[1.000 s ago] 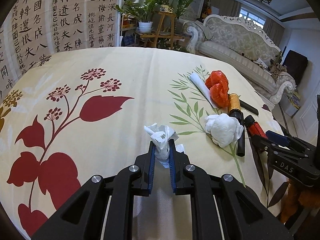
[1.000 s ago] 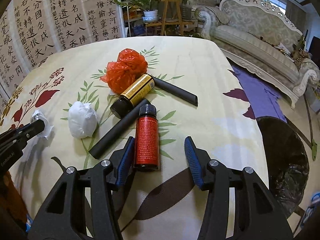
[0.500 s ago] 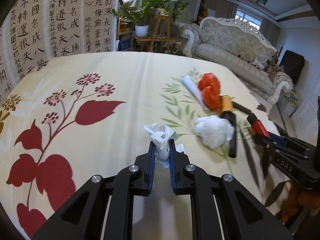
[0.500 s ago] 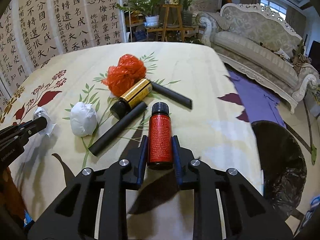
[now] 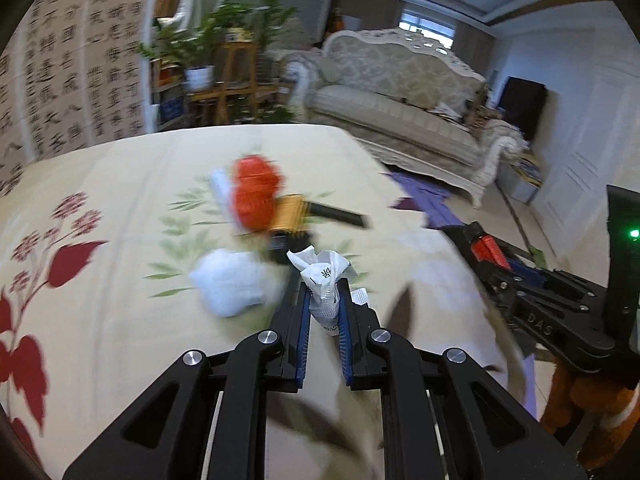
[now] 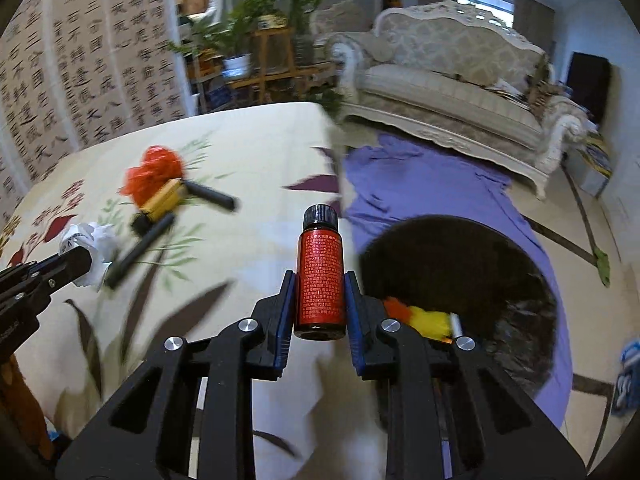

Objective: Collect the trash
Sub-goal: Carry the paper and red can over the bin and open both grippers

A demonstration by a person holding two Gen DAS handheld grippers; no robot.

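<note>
A: Trash first: we see a crumpled wrapper [image 5: 323, 280] pinched between the left gripper [image 5: 323, 312] blades, above the table [image 5: 120, 320].

B: And our right gripper [image 6: 320, 300] is clamped on a red bottle [image 6: 320, 280], beside the table edge, near the black bin [image 6: 460, 264].

A: On the table we see a red bag [image 5: 256, 196], a white wad [image 5: 228, 284] and a gold bottle [image 5: 290, 216].

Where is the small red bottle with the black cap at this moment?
In the right wrist view, the red bottle is clamped between the fingers of the right gripper, held above the tablecloth's right edge, beside the black trash bag on the floor.
</note>
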